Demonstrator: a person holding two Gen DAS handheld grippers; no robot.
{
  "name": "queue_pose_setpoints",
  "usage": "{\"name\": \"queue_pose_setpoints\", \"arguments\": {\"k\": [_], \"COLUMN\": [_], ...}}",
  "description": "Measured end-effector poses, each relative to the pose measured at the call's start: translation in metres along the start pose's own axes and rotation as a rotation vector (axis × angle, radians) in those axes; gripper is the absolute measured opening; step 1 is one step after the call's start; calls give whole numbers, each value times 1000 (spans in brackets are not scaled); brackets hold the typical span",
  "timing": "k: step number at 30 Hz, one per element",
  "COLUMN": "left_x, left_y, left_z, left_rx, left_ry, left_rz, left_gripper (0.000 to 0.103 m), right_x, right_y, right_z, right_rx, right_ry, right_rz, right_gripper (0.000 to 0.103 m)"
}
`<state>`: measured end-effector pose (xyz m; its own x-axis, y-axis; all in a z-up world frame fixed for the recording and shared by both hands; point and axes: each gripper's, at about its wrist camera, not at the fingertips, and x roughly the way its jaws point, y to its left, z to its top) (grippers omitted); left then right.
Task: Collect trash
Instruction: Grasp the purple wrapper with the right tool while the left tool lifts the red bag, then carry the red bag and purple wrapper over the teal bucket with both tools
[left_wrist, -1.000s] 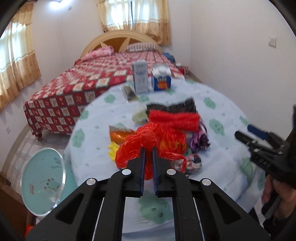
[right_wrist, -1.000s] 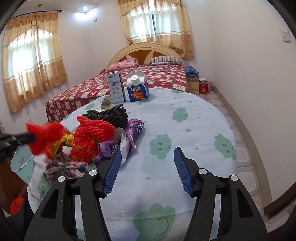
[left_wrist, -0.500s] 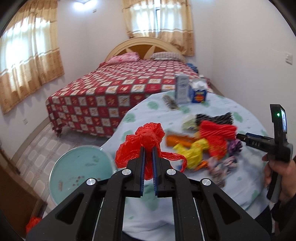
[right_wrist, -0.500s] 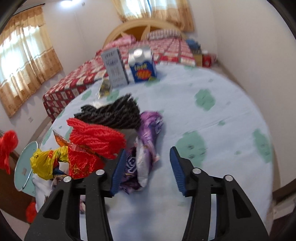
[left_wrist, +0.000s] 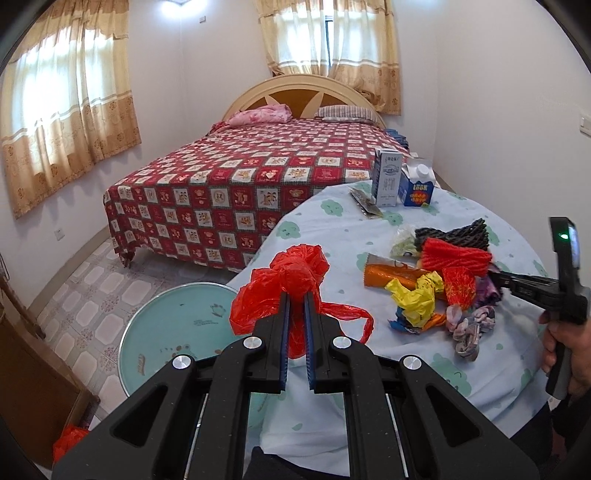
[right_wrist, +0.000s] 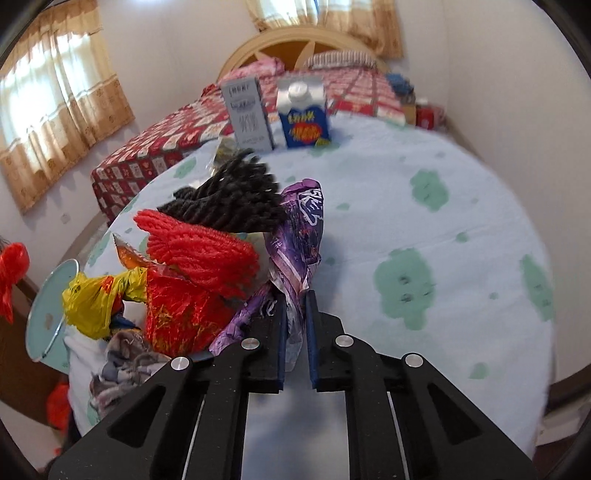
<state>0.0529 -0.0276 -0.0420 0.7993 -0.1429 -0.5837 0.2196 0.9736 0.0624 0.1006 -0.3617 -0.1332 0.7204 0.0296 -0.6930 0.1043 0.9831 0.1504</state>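
A bedroom's round table (right_wrist: 461, 229), draped in a cloud-print cloth, carries a heap of trash. The left gripper (left_wrist: 296, 306) pinches a red plastic bag (left_wrist: 284, 284) beyond the table's edge; the right gripper (right_wrist: 295, 306) clamps a purple wrapper (right_wrist: 299, 236) on the table.

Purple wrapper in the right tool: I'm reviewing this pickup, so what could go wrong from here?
The purple wrapper lies against the red yarn and black yarn; lifting may drag them along. The right tool grips only its crumpled end, so it could slip. The red plastic bag hangs loose from the left tool.
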Motion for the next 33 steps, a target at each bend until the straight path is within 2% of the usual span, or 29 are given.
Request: {"name": "queue_pose_setpoints", "arguments": {"k": [7, 11, 19, 33], "left_x": [-7, -9, -15, -7], "left_y": [10, 19, 44, 76], "left_z": [-3, -7, -12, -19], "left_rx": [-9, -14, -46, -92], "left_ry": [-19, -15, -22, -11], "left_rz": [28, 46, 87, 162], "left_gripper": [7, 7, 7, 7], "right_x": [-39, -60, -75, -51], "right_y": [-7, 1, 51, 140], "right_z": [8, 12, 19, 38], "right_rx": [-38, -75, -177, -334], "right_ry": [-122, -175, -224, -244], "right_rz": [-108, -120, -38, 109], "right_gripper": [10, 10, 10, 10]}}
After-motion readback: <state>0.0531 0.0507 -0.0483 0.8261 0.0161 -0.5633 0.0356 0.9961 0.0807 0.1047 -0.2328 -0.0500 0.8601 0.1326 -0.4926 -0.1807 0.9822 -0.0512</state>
